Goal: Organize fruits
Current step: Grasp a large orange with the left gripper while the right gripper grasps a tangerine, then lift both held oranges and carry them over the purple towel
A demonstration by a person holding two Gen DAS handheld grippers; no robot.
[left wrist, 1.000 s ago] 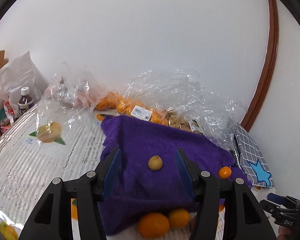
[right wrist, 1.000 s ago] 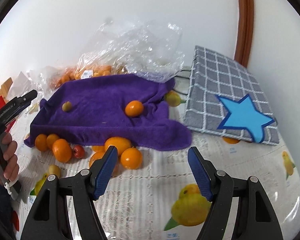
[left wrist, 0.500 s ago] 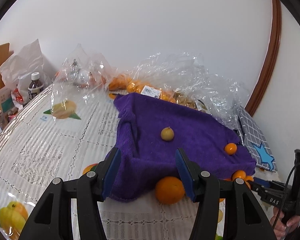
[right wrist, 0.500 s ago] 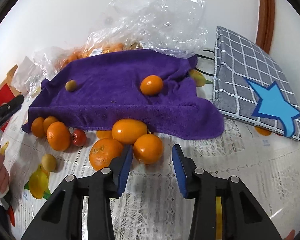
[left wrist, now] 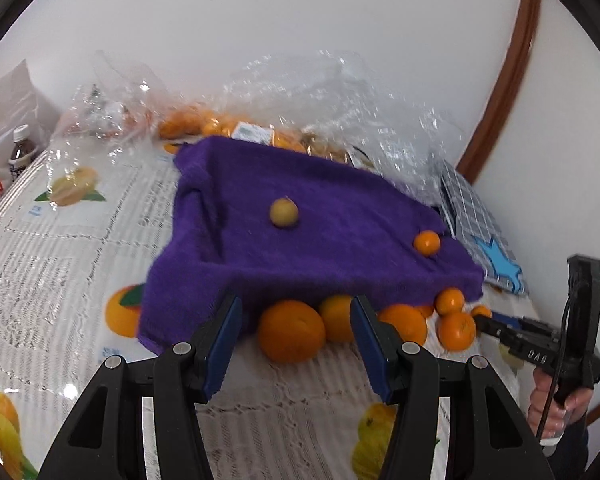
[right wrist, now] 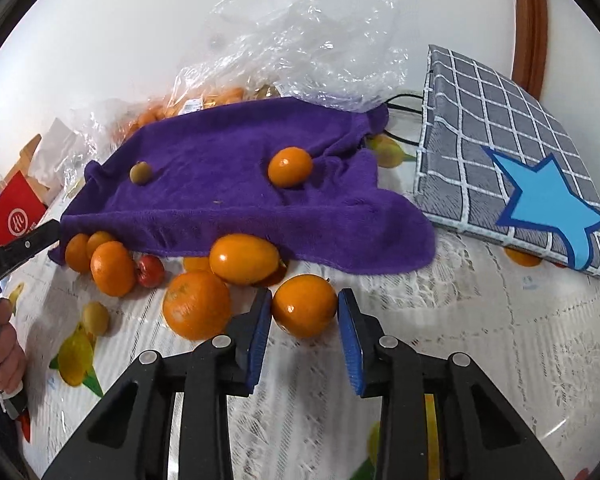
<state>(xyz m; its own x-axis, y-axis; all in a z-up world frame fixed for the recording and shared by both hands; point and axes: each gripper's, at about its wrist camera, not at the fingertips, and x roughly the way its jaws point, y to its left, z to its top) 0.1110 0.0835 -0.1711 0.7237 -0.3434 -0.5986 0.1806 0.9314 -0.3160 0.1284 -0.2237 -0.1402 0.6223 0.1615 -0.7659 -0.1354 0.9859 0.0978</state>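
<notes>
A lace tablecloth (right wrist: 480, 320) printed with fruit covers the table, which stands against a plain white wall. On it, just in front of the purple towel (right wrist: 228, 184), sits the orange (right wrist: 304, 306) between the blue pads of the right gripper (right wrist: 303, 320). The fingers bracket it closely but stand slightly apart from its skin, so the grasp looks lined up and not yet closed. That fruit lies at the near, open edge of the pile, probably why it is taken first. Beside it are a larger orange (right wrist: 197, 305), an oval one (right wrist: 244, 259) half under the towel's hem, and a small red fruit (right wrist: 150, 271). The towel carries a small orange (right wrist: 290, 167) and a greenish-yellow fruit (right wrist: 141, 173), which suggests it is the sorting place.

The left gripper (left wrist: 296, 330) hovers wide open before a big orange (left wrist: 291, 330), gripping nothing. Only its view shows a bottle (left wrist: 20, 148) at far left; only the right view shows the whole checked cushion (right wrist: 512, 168) and a red box (right wrist: 16, 216).
</notes>
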